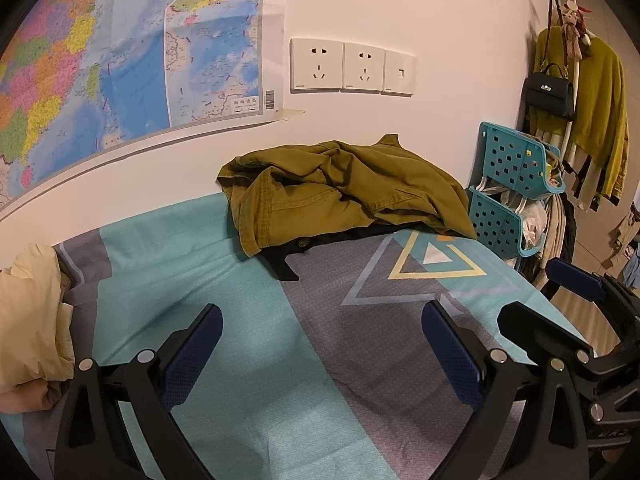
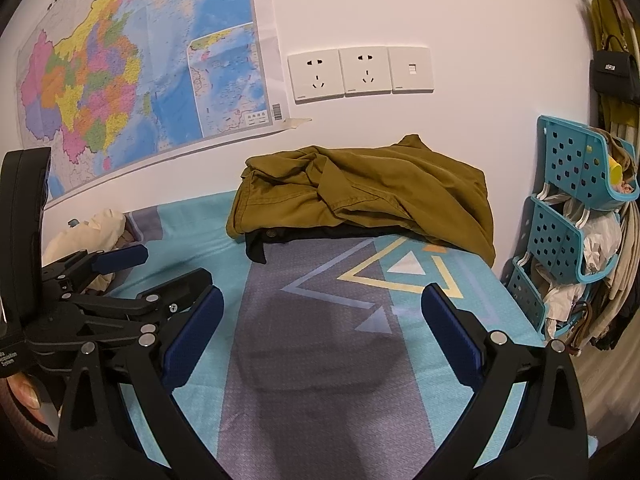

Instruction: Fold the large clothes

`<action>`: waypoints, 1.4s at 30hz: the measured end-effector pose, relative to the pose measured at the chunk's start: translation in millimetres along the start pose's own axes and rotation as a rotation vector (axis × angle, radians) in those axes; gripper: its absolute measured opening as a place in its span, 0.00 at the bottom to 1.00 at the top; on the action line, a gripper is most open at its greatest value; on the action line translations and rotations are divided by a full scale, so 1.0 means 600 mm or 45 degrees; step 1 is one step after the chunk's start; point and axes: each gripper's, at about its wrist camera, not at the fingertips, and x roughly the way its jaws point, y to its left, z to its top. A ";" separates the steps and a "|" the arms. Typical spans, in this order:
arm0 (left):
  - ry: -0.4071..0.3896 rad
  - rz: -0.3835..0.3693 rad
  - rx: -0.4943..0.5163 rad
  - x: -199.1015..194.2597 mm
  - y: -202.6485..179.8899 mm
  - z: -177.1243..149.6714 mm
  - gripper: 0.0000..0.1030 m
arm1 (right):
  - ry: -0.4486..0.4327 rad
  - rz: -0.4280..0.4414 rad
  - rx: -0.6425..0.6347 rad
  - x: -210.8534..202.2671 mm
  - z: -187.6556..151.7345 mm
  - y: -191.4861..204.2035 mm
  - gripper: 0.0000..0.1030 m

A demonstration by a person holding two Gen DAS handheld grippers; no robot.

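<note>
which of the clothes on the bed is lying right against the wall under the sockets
The olive-green jacket, crumpled in a heap at the far edge of the bed, below the wall sockets. The cream garment lies bunched off at the left side, under the map instead.

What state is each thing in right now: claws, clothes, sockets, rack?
left claw: open, empty, over the bed sheet
right claw: open, empty
olive jacket: crumpled, unfolded, by the wall
black garment: mostly hidden under the jacket
cream cloth: bunched at bed edge
wall sockets: nothing plugged in
teal rack: stuffed with items
</note>
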 end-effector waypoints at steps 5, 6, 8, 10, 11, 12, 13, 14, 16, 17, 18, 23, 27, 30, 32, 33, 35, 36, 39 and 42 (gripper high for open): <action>-0.003 -0.001 -0.004 0.000 0.000 0.000 0.94 | -0.001 0.003 0.003 -0.002 0.000 -0.001 0.95; -0.003 0.001 -0.002 -0.001 0.000 0.000 0.94 | -0.002 0.000 0.002 -0.002 0.000 -0.001 0.95; -0.002 -0.001 -0.002 -0.001 0.000 0.000 0.94 | 0.001 0.004 0.003 -0.002 0.000 -0.001 0.95; -0.004 0.002 -0.003 -0.001 0.000 0.000 0.94 | -0.001 0.001 0.003 -0.002 0.000 -0.001 0.95; -0.002 -0.001 -0.002 0.000 -0.001 0.000 0.94 | 0.001 0.002 0.002 -0.002 0.000 -0.001 0.95; -0.002 -0.001 -0.003 0.000 0.000 0.000 0.94 | 0.002 0.002 0.003 -0.001 0.000 -0.001 0.95; -0.005 0.002 -0.003 -0.001 0.000 0.000 0.94 | 0.001 0.002 0.003 -0.002 0.000 -0.001 0.95; -0.005 0.002 -0.002 0.000 -0.001 -0.001 0.94 | 0.001 0.002 0.002 -0.002 0.000 -0.001 0.95; -0.005 0.003 -0.005 -0.002 -0.001 0.000 0.94 | -0.001 0.002 0.001 -0.002 0.000 -0.001 0.95; -0.005 0.001 -0.004 -0.002 -0.001 0.000 0.94 | 0.001 0.003 0.002 -0.002 0.000 -0.001 0.95; -0.005 0.001 -0.004 -0.002 -0.001 0.000 0.94 | 0.002 0.003 0.001 -0.001 0.000 -0.002 0.95; -0.002 0.001 -0.008 -0.002 0.000 0.000 0.94 | 0.001 0.002 0.001 -0.001 0.000 -0.001 0.95; -0.002 0.004 -0.008 -0.002 -0.002 -0.002 0.94 | 0.001 0.000 0.001 -0.001 0.001 -0.001 0.95; -0.001 0.005 -0.014 -0.002 0.000 -0.002 0.94 | 0.000 0.003 0.002 -0.001 0.001 -0.001 0.95; 0.004 0.002 -0.022 0.000 0.003 -0.002 0.94 | 0.001 0.002 -0.001 0.000 0.002 -0.001 0.95; 0.007 0.002 -0.025 0.001 0.004 -0.002 0.94 | 0.001 0.001 0.001 0.000 0.002 -0.001 0.95; 0.006 0.005 -0.026 0.000 0.004 -0.002 0.94 | 0.003 0.003 0.001 0.001 0.002 -0.003 0.95; 0.008 0.005 -0.028 0.001 0.005 -0.001 0.94 | 0.001 0.000 0.001 0.000 0.002 -0.002 0.95; 0.011 0.004 -0.028 0.002 0.004 -0.001 0.94 | 0.002 0.003 -0.002 0.001 0.003 -0.003 0.95; 0.025 0.003 -0.029 0.007 0.007 0.002 0.94 | 0.007 0.001 -0.022 0.007 0.007 -0.004 0.95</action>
